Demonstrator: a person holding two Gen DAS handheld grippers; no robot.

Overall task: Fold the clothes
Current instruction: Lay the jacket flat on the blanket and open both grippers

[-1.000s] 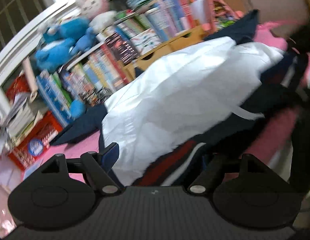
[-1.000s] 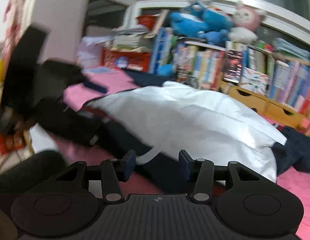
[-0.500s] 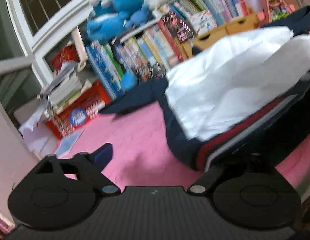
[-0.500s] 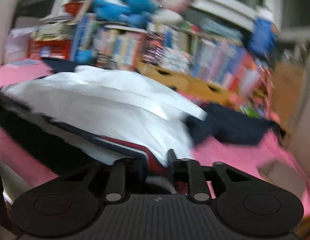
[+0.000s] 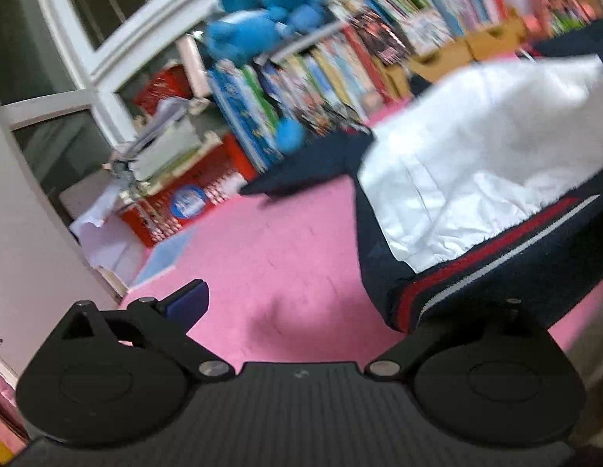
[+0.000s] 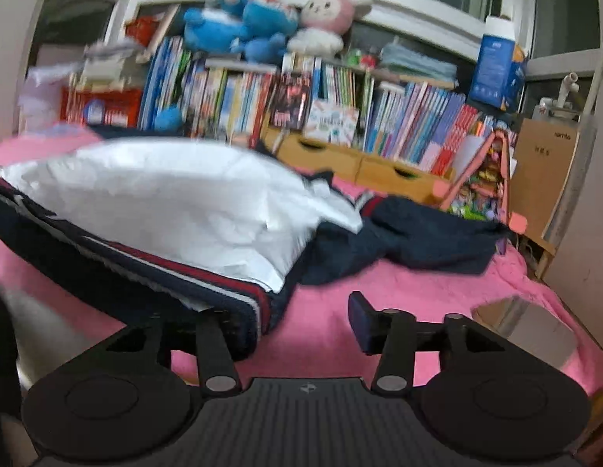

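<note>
Now both jaws gape wide, each straddling the jacket's (image 5: 496,257) striped hem.

Jacket (image 6: 153,210) on bed (image 6: 332,311), bookshelf (image 6: 301,105) behind

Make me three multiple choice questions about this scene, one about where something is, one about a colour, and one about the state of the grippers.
1. Where do the plush toys sit?
A. on top of the books
B. on the bed
C. in a wooden drawer

2. What colour is the bed cover?
A. green
B. pink
C. grey

3. How does the right gripper stand?
A. shut on the jacket
B. open, one finger under the jacket hem
C. out of view

Answers:
1. A, the toys rest above the row of books.
2. B, bare pink shows around the jacket.
3. B, the jaws are wide apart, like the left gripper.
</note>
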